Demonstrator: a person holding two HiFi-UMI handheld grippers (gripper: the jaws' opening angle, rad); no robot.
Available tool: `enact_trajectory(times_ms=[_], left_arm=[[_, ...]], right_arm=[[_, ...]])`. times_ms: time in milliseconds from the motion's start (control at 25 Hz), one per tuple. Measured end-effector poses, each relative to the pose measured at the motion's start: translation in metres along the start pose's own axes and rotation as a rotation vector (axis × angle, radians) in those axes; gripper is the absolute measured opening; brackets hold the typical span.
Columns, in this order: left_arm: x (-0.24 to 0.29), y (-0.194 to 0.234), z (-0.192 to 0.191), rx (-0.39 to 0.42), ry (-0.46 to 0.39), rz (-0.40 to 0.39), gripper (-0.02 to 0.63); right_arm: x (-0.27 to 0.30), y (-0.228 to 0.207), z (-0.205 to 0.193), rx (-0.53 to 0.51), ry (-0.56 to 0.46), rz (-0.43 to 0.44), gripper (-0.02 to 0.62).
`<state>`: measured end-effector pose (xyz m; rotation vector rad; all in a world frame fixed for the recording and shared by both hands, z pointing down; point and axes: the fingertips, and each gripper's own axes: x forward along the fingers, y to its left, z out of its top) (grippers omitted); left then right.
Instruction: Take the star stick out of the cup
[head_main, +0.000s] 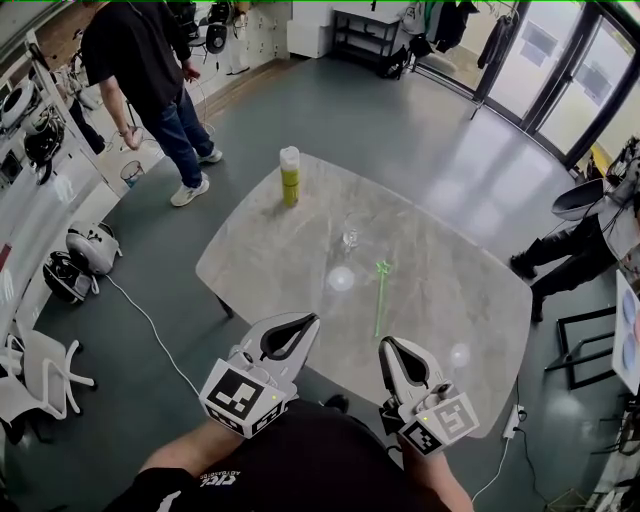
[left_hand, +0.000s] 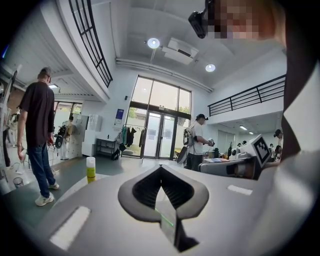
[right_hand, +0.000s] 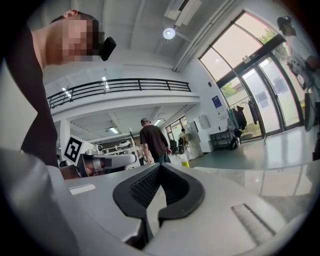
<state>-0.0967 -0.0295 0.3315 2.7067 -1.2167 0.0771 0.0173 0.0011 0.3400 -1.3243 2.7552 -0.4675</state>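
The green star stick (head_main: 381, 295) lies flat on the marble table (head_main: 270, 260), star end pointing away from me. The small clear cup (head_main: 350, 237) stands just beyond it, apart from the stick, with nothing in it that I can see. My left gripper (head_main: 312, 320) (left_hand: 161, 167) hovers at the table's near edge, shut and empty. My right gripper (head_main: 384, 343) (right_hand: 159, 166) is beside it, also shut and empty, its tip a short way in front of the stick's near end. Both point roughly level across the table.
A yellow-green bottle (head_main: 289, 176) (left_hand: 90, 168) stands at the table's far edge. A person in a dark shirt (head_main: 150, 70) stands on the floor at the far left. Another person's legs (head_main: 570, 245) reach in from the right. Helmets (head_main: 85, 255) and a white chair (head_main: 30, 370) are at the left.
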Motion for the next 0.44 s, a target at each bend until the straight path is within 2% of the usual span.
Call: enact_trajectory(times_ms=[440], left_arm=[[-0.0041, 0.0036, -0.0032, -0.008, 0.007, 0.011, 0.002]], right_arm=[[0.0042, 0.0057, -0.0039, 0.01, 0.006, 0.019, 0.012]])
